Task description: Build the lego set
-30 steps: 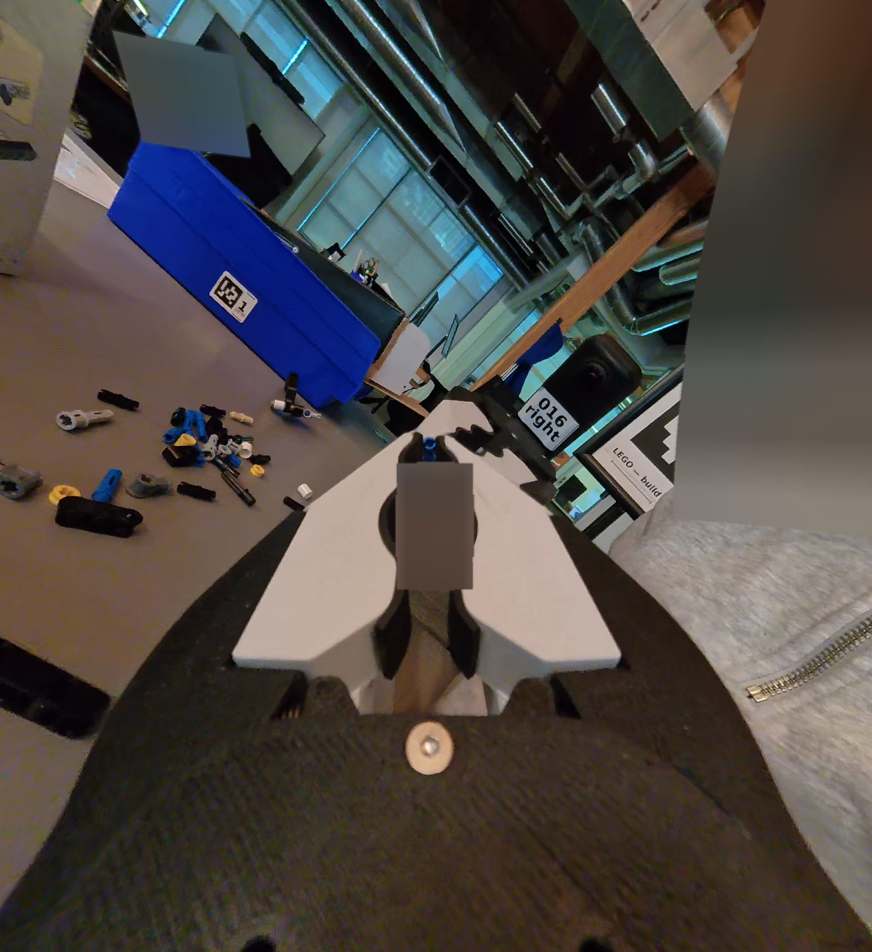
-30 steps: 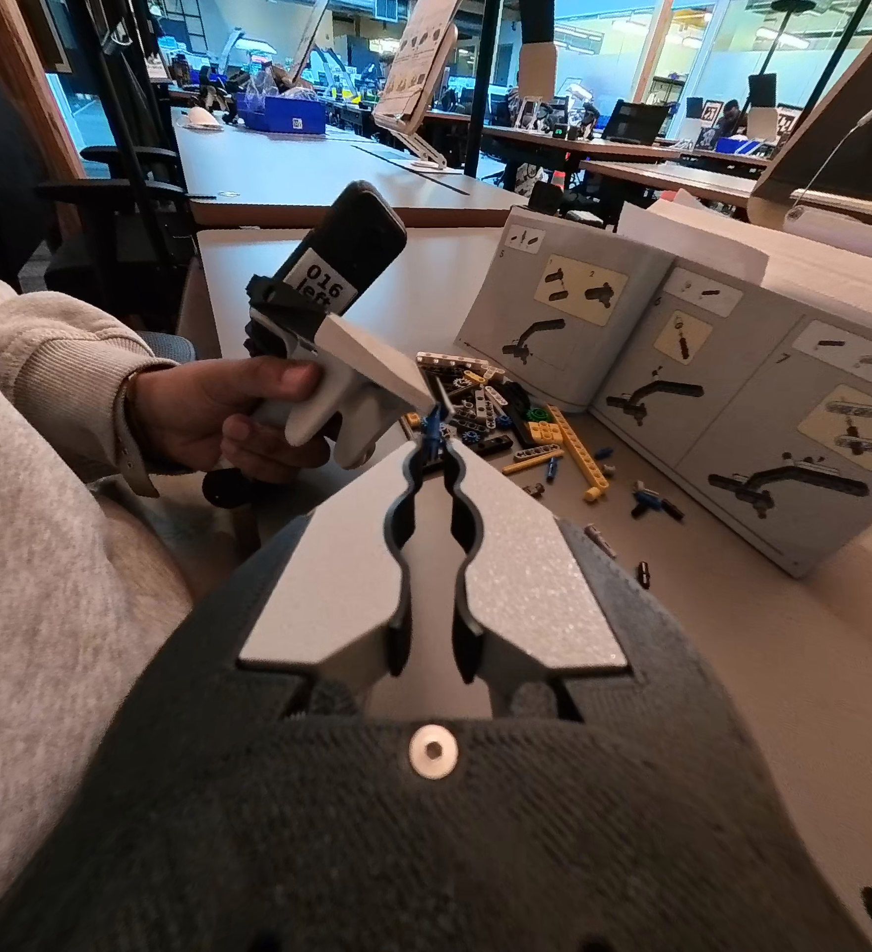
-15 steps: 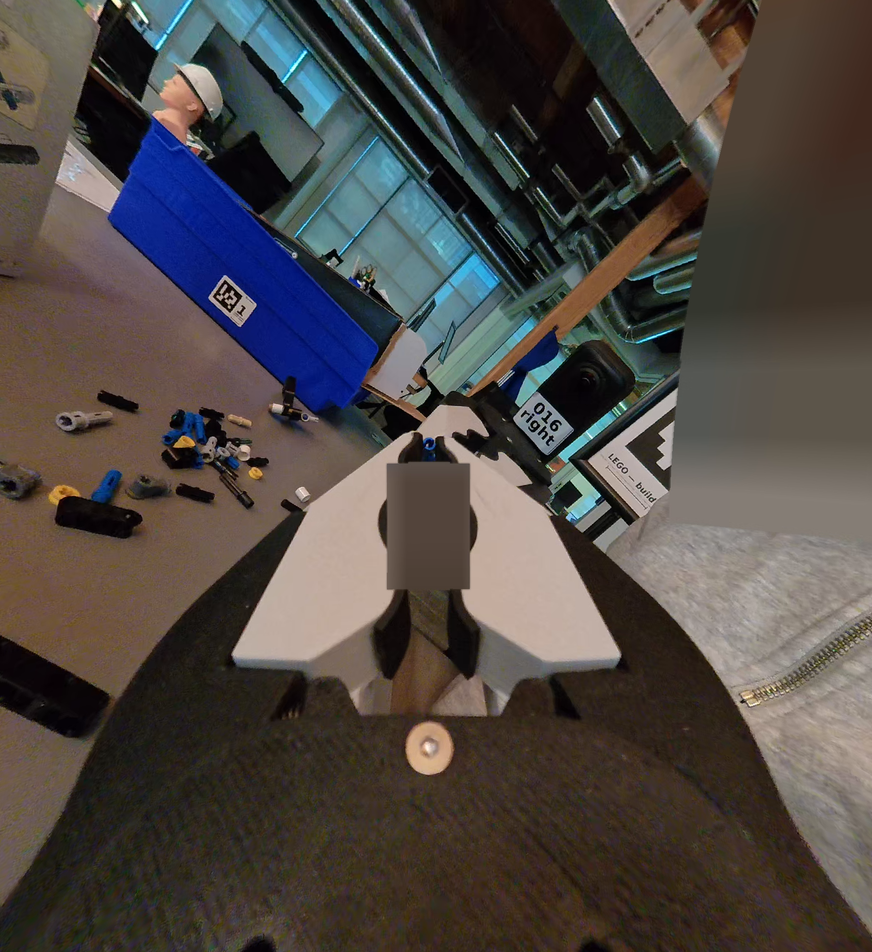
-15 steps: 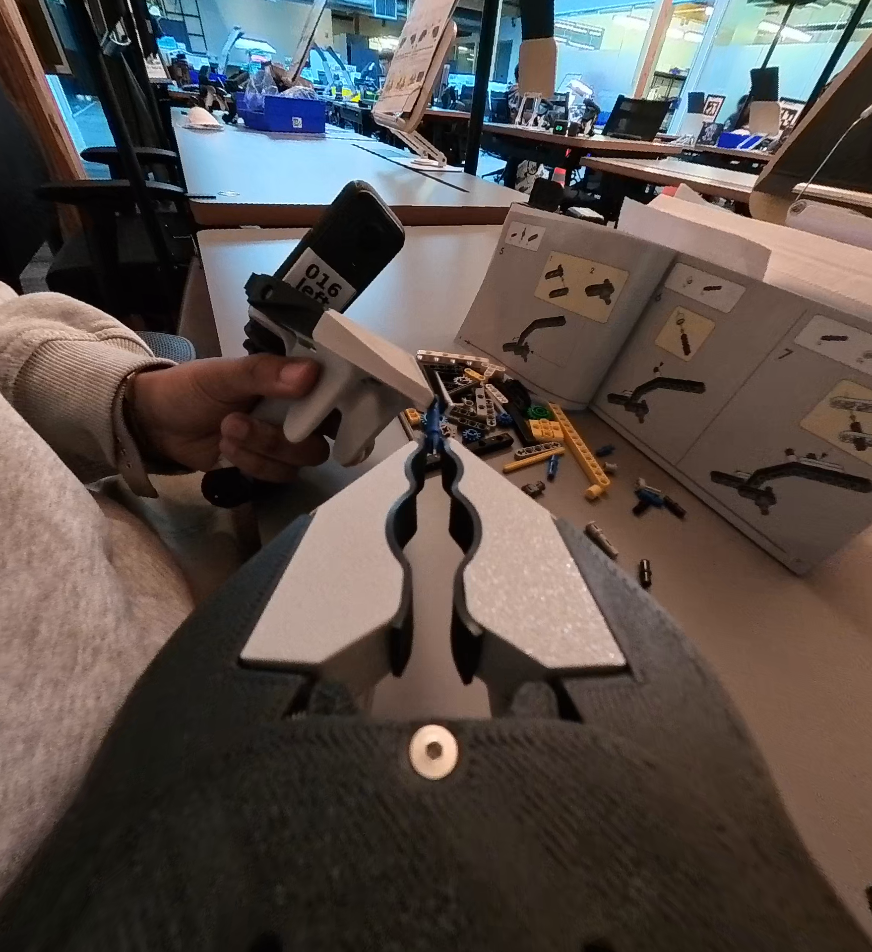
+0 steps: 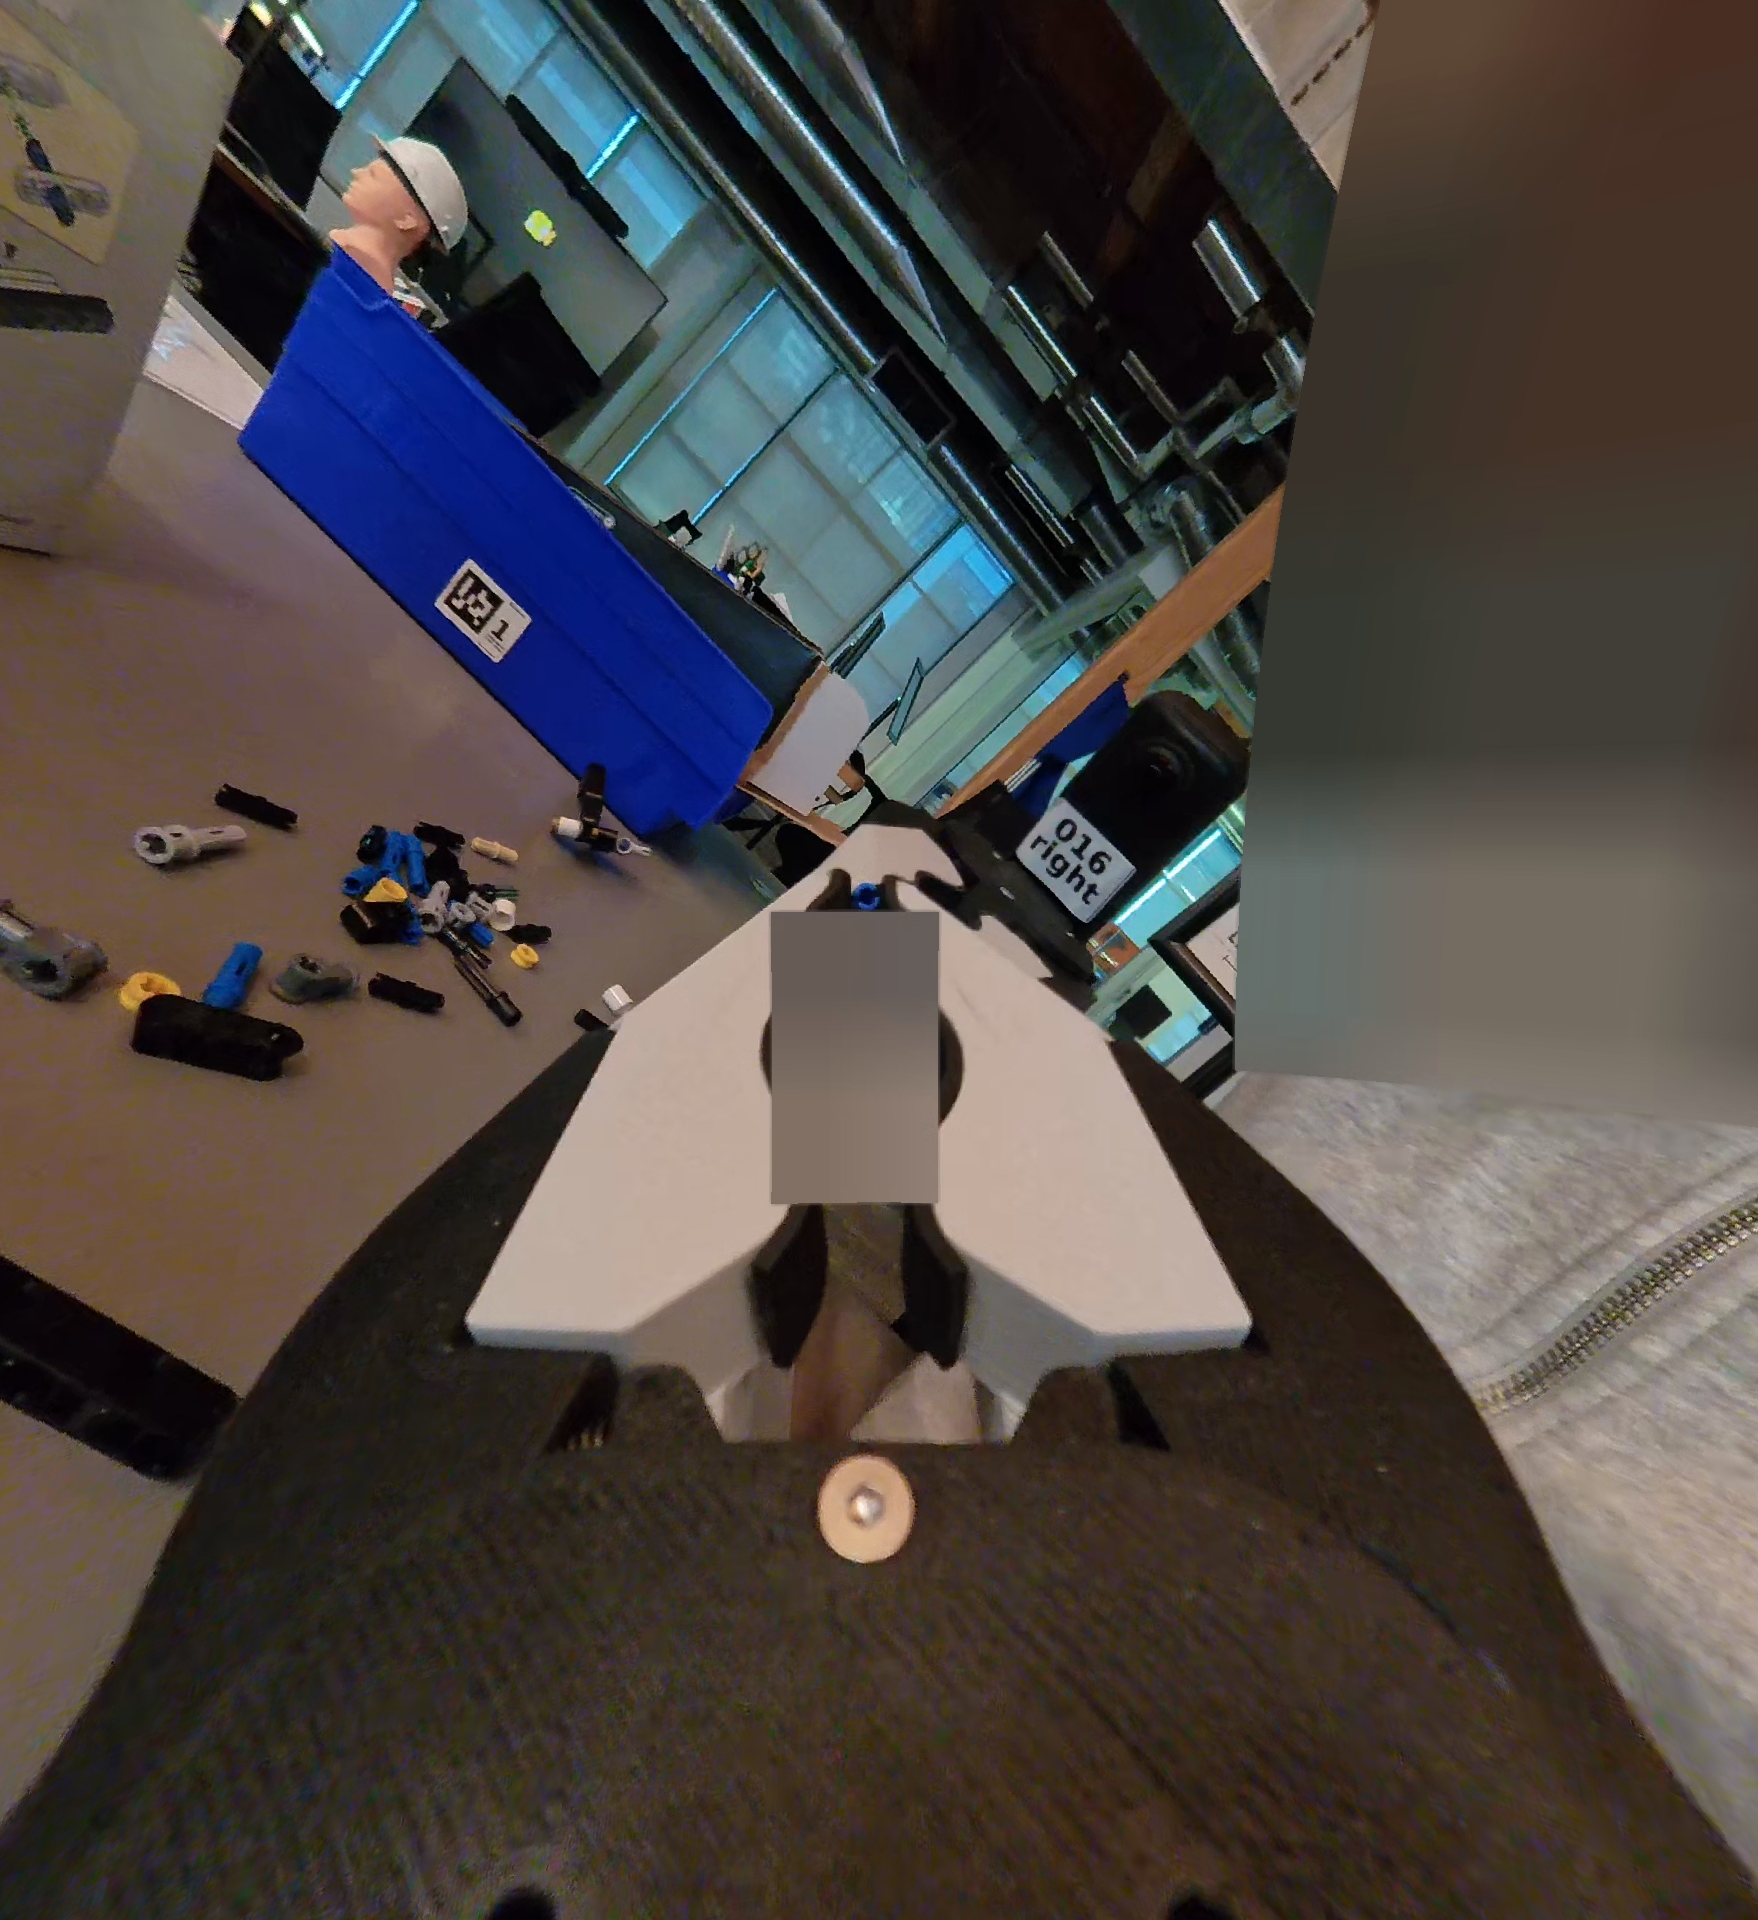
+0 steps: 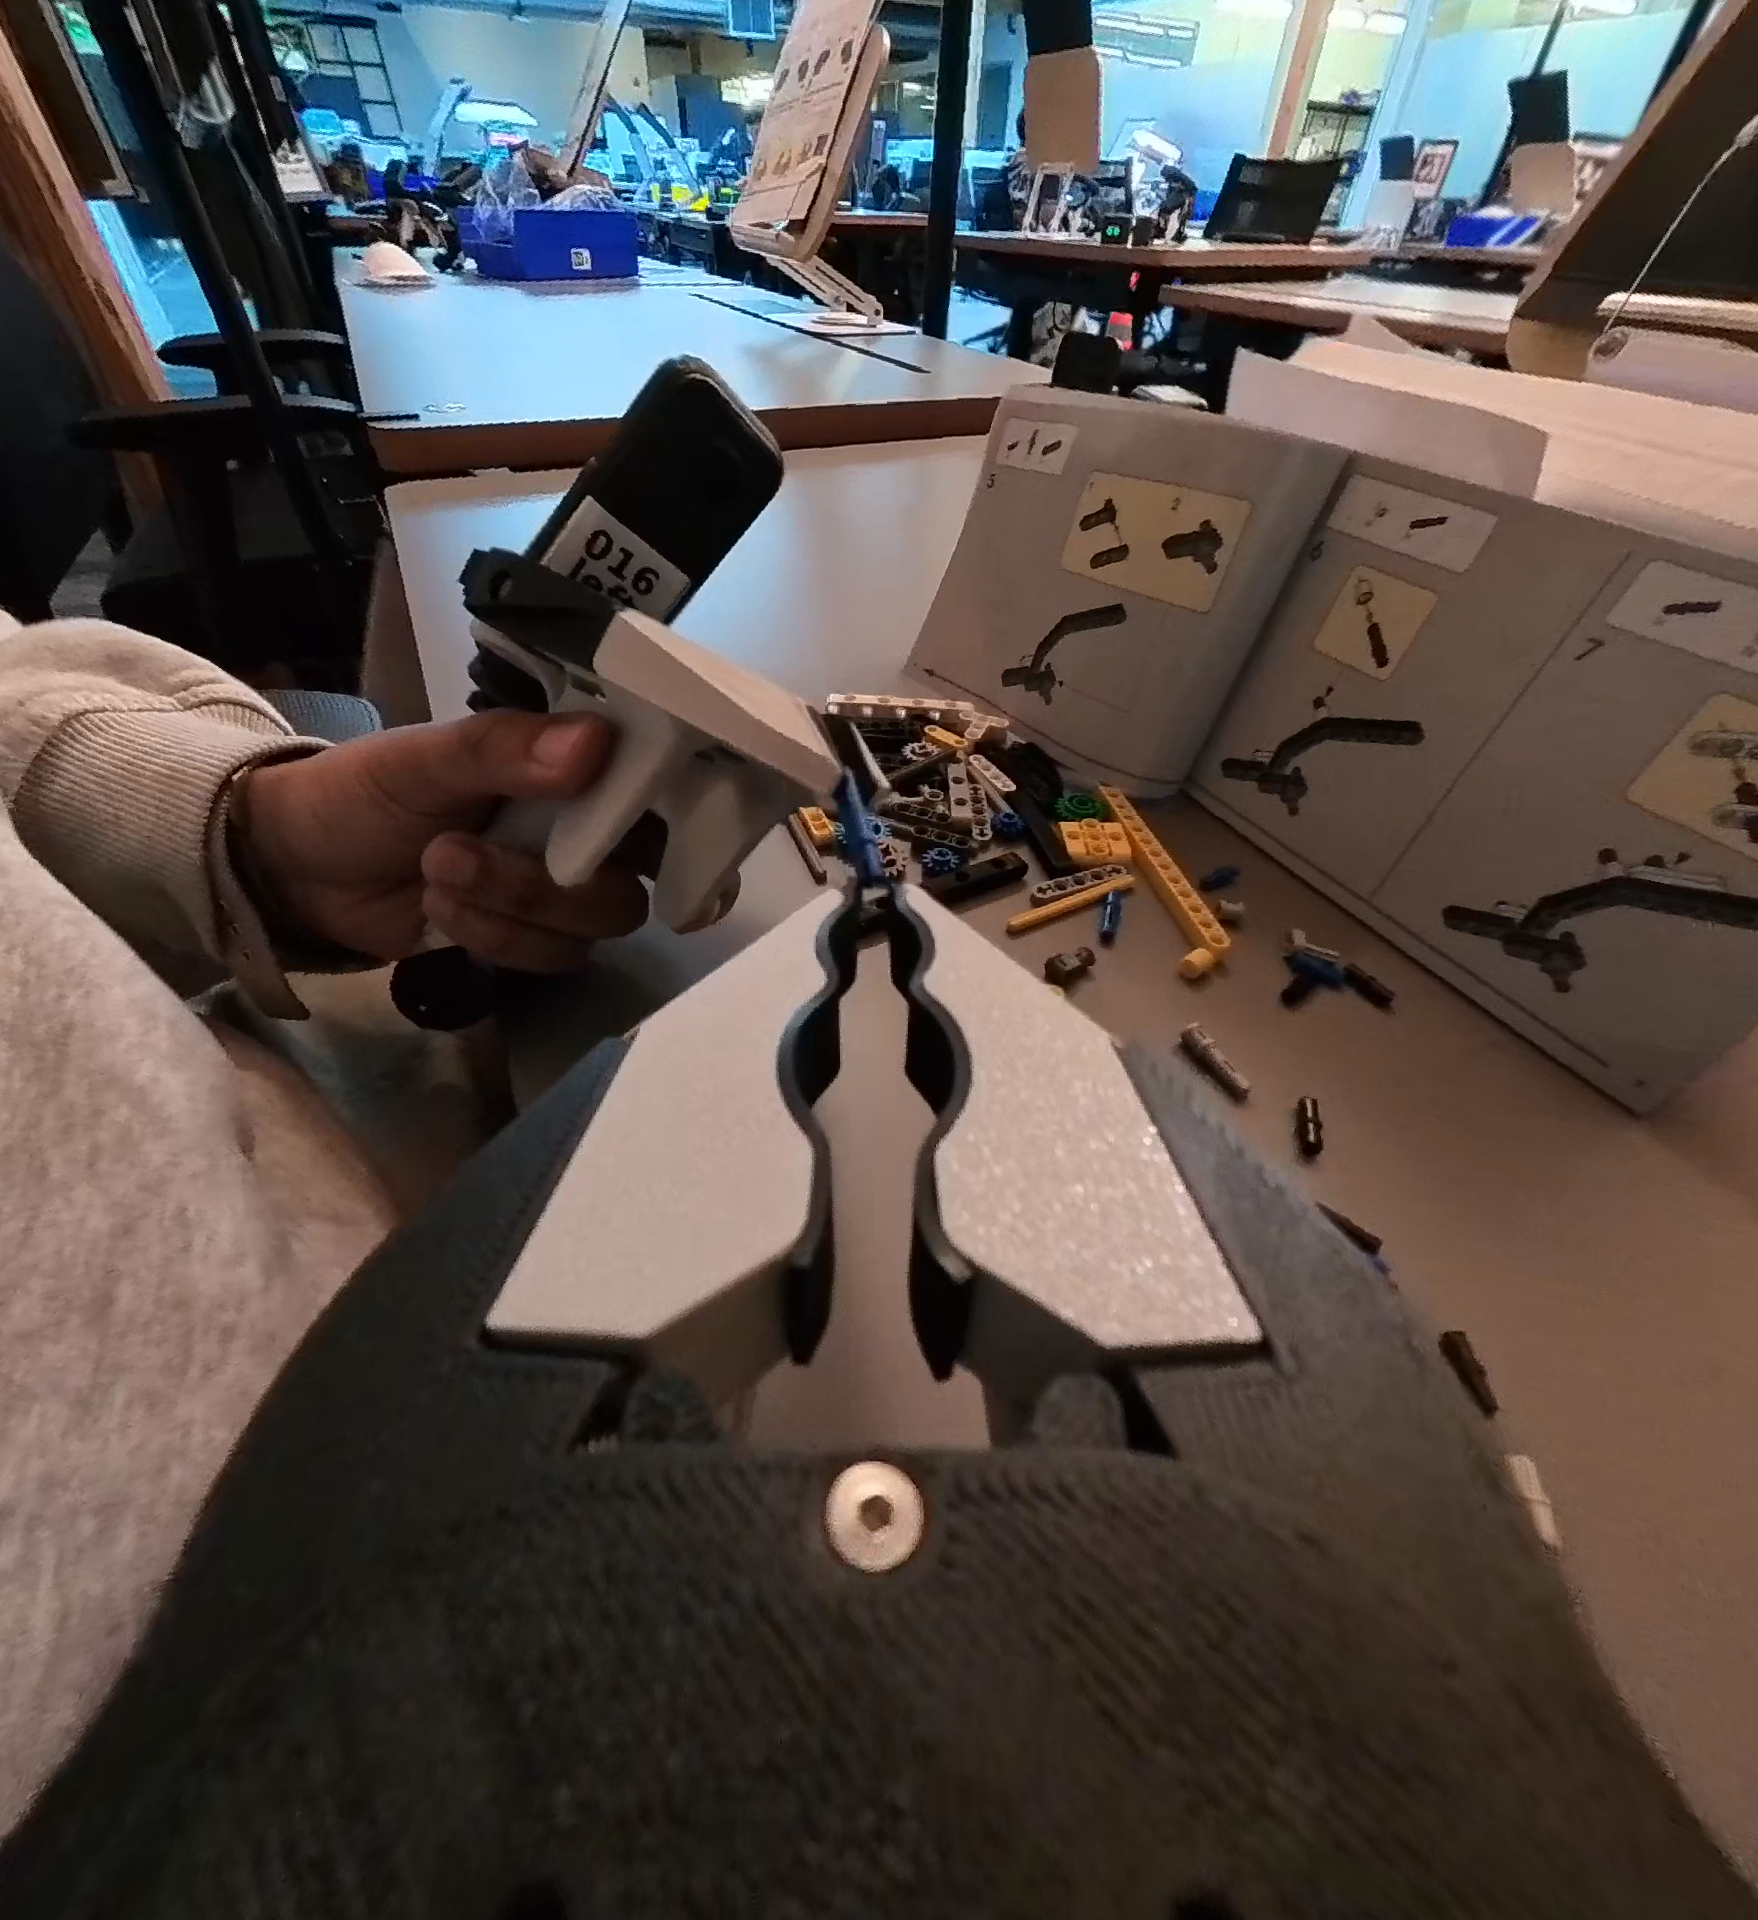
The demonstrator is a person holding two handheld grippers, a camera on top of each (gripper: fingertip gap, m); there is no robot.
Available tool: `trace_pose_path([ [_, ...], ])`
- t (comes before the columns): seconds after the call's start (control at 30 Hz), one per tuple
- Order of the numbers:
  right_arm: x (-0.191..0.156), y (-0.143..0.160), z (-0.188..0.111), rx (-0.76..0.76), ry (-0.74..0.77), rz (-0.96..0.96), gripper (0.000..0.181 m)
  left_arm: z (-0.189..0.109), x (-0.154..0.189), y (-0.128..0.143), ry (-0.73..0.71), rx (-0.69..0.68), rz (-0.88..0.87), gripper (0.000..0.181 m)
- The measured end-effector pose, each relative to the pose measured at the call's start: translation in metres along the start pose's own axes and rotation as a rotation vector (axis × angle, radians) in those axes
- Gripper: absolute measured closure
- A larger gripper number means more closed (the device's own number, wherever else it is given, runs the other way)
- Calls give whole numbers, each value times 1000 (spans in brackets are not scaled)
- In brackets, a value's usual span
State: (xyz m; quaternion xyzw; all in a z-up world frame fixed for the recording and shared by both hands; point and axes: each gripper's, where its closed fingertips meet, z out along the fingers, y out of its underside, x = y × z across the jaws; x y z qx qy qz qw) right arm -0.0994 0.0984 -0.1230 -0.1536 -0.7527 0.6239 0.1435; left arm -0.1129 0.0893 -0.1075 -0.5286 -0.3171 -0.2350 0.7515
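My left gripper [image 5: 860, 902] is shut on a small blue lego piece [image 5: 863, 894] at its tip. In the right wrist view my right gripper [image 6: 870, 906] is shut on the lower end of a thin blue piece [image 6: 854, 826] that rises to the tip of the left gripper [image 6: 831, 771]. The two grippers meet tip to tip above the table's near edge. A hand [image 6: 480, 831] holds the left gripper. The right gripper [image 5: 916, 852] shows just beyond the left one's tip. Where the blue parts join is hidden.
Loose lego parts lie in a pile [image 6: 1000, 821] with a long yellow beam [image 6: 1161, 883], and in a scatter [image 5: 418, 904] with a black beam [image 5: 215, 1034]. An open instruction booklet [image 6: 1374, 779] stands behind. A blue bin [image 5: 501, 582] sits on the table.
Almost nothing. Both grippers stay shut and tip to tip on the blue piece; the views have shifted only slightly.
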Motion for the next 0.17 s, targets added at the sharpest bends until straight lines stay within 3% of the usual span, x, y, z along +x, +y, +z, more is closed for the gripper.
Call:
trace_pose_path([
  [0.17, 9, 1, 7, -3, 8, 45, 181, -1, -1, -3, 8, 13, -21, 179],
])
